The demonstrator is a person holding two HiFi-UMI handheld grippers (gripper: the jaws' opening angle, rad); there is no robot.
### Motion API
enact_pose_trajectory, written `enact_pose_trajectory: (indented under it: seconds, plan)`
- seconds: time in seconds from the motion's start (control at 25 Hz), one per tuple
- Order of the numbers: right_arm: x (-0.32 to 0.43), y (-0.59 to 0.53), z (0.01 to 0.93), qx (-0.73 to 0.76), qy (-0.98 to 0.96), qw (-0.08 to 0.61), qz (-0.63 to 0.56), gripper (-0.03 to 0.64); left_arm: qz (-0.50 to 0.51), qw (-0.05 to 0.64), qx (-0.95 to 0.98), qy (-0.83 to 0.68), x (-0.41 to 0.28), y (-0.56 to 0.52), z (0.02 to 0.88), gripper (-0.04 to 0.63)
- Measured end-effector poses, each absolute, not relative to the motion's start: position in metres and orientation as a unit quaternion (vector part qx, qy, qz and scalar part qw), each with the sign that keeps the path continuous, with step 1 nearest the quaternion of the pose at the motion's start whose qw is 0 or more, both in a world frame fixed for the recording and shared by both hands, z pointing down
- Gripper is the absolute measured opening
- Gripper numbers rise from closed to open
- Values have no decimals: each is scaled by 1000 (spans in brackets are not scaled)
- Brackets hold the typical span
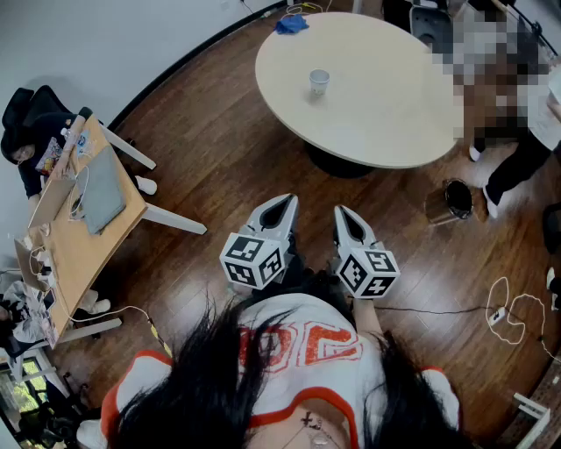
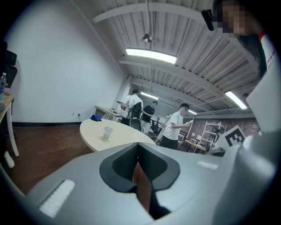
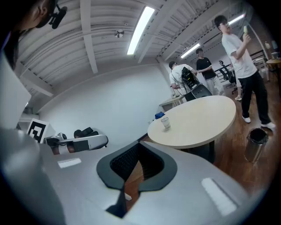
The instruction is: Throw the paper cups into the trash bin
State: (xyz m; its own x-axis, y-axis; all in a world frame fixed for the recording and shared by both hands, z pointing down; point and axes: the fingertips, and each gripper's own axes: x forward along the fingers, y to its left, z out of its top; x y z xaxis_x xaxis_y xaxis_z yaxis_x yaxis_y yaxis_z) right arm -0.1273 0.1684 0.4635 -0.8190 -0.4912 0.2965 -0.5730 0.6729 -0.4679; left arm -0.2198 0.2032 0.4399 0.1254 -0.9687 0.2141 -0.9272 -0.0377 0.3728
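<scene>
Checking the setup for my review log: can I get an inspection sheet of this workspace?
Surface: round table, mostly bare.
Job's things: one paper cup upright on the table; trash bin on the floor beside it.
Clutter: blue item at the table's far edge.
Grippers: left tongs and right tongs shut, empty.
Cables: white cable looped on the floor, right.
Surroundings: wooden desk at left; bystander near the bin.

- The paper cup (image 1: 319, 81) stands on the round table (image 1: 394, 114), upper middle.
- The trash bin (image 1: 456, 198) stands on the floor, right of centre, below the table.
- A desk (image 1: 88, 254) lies at the left edge.
</scene>
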Motion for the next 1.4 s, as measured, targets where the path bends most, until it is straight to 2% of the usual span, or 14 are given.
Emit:
enact_pose_trajectory:
  seconds: [0.4,1.4]
  plan:
    - [-136,142,472,291,-910,85,285,2,-40,219,714,-664,-232,176,448,0]
    - [-227,-4,458,325,-906,97,254,2,-52,213,749,-625,-326,16,440,0]
